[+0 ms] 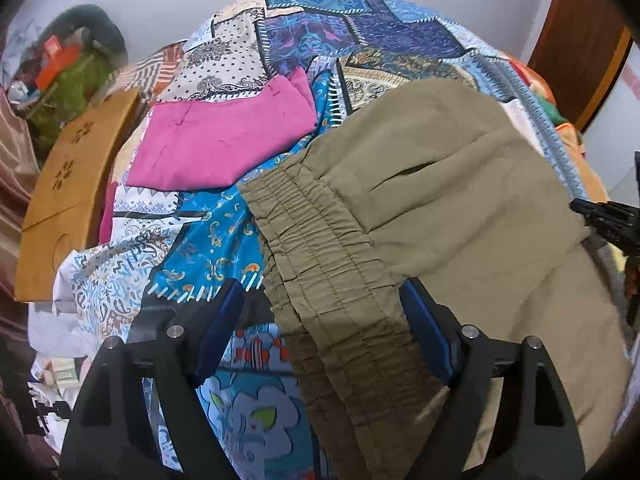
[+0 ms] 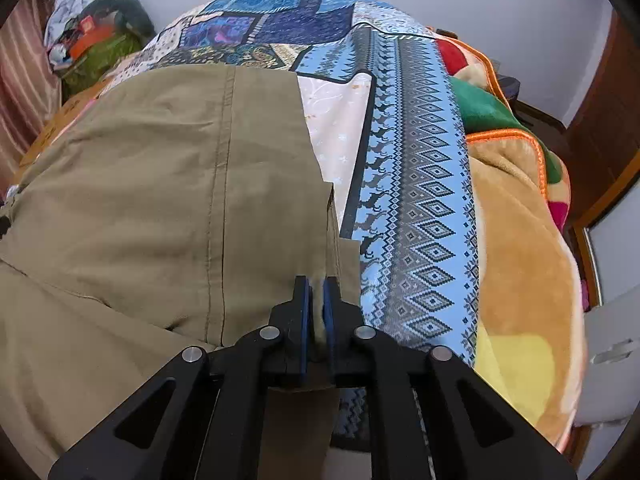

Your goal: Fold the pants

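Note:
Khaki pants lie spread across a patchwork bedsheet. Their elastic waistband runs between the wide-apart fingers of my left gripper. The left pad stands clear of the cloth, so this gripper is open. In the right wrist view the pants fill the left half, leg seam running away from me. My right gripper is shut on the pants' hem edge, a sliver of khaki cloth pinched between its blue pads. The right gripper's black tip shows at the right edge of the left wrist view.
A folded pink garment lies on the bed beyond the waistband. A wooden board leans at the bed's left side, with a cluttered green pile behind. A thick tan, green and orange blanket lies bunched on the right. A wooden door stands at far right.

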`<state>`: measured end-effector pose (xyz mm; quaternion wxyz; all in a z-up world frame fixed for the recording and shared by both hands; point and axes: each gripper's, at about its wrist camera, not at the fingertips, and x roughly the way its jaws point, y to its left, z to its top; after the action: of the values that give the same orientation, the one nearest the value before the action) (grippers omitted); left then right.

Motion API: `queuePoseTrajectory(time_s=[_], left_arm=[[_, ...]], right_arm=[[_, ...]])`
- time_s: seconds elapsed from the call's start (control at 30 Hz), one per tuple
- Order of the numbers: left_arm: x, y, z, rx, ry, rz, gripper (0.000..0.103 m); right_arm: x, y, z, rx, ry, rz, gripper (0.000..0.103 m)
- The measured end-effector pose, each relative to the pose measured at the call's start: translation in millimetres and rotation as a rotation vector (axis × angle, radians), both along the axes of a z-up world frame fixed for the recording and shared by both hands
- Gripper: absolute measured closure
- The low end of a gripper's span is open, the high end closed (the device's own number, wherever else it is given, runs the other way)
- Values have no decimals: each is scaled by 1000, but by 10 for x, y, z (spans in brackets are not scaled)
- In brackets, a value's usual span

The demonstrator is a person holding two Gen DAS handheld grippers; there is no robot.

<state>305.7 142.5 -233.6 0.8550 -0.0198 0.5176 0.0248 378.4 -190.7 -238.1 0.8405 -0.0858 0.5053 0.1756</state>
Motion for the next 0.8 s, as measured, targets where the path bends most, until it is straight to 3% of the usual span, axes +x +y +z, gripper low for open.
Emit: queuePoseTrajectory(time_s=[0.1,0.23,0.47,0.6,0.8], left_arm=[[-35,79,138,-18,-15,15,21],[43,279,260,-1,-50,59,21],[455,648,72,-82,-7,154,21],[660,696,-110,-133,26,153,21],[858,670,-341,-147,54,112,21]], right_arm=[[-46,-3,152,-48,-29,-3,83],[-77,-23,455,-8,-140,8,51],[302,198,721,48,-202,39,50],[633,396,612,67,-181,50,50],[1086,684,341,73,-127,58,50]])
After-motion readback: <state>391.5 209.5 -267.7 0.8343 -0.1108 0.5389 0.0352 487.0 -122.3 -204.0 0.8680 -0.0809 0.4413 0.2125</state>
